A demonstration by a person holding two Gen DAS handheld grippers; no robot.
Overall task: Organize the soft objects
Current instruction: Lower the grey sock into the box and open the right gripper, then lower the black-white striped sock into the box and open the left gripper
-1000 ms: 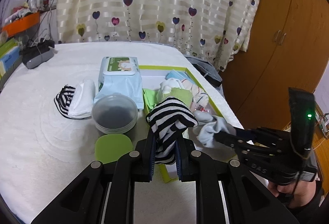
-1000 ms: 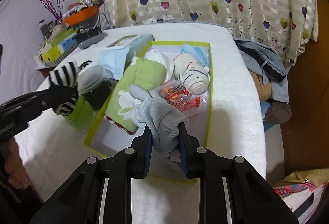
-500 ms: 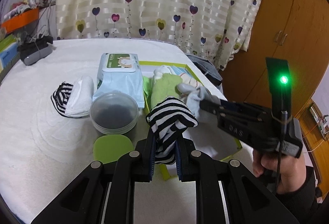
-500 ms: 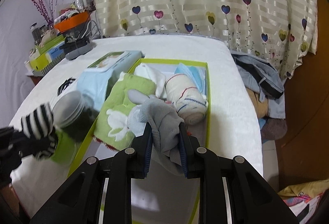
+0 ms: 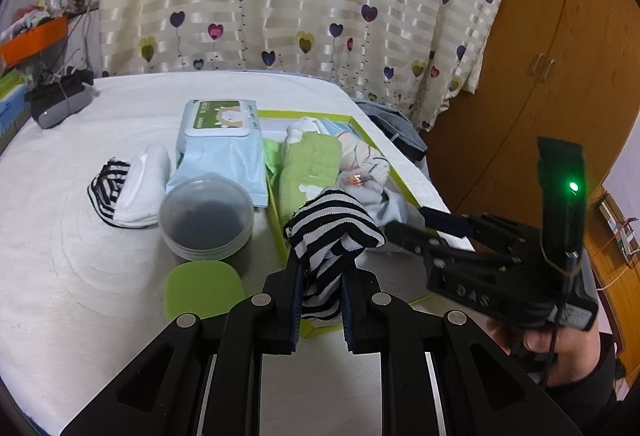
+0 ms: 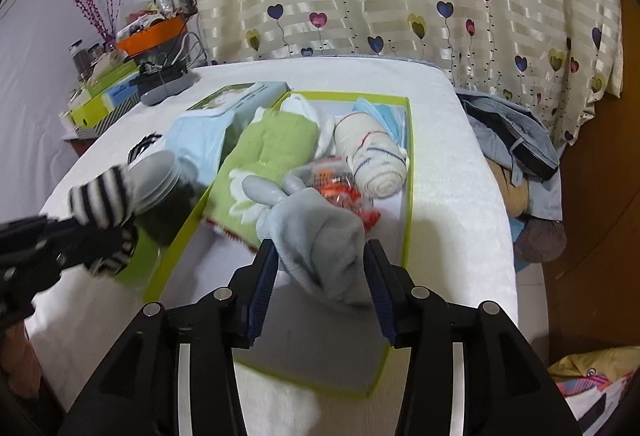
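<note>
The left tongs (image 5: 318,294) pinched a black-and-white striped sock (image 5: 332,232), held above the desk (image 5: 60,256) just outside the near left edge of the green-rimmed box (image 6: 406,172). The right tongs (image 6: 320,278) stood spread over the near end of that box, with a pale grey sock (image 6: 324,236) loose between the fingers (image 6: 262,280), touching neither pad firmly as far as the right wrist view showed; the cloth looked blurred, so whether it was falling or resting could not be told.

Inside the box, a green towel (image 6: 272,152) lay along the left wall, a rolled cream sock with thin stripes (image 6: 374,160) lay toward the far right, and a crinkly orange packet (image 6: 340,188) sat between them. Outside the box's left wall stood a round lidded tub (image 5: 206,218), a wipes pack (image 5: 222,152) and another striped-and-white sock bundle (image 5: 128,188).

The step in hand appeared to be setting the grey sock down in the free near part of the box. To do it well, the right tongs should lift straight up and clear so the fabric does not snag on a pad and drag out. The striped sock should then be carried over the rim and released low, beside the grey one, not onto the packet.
</note>
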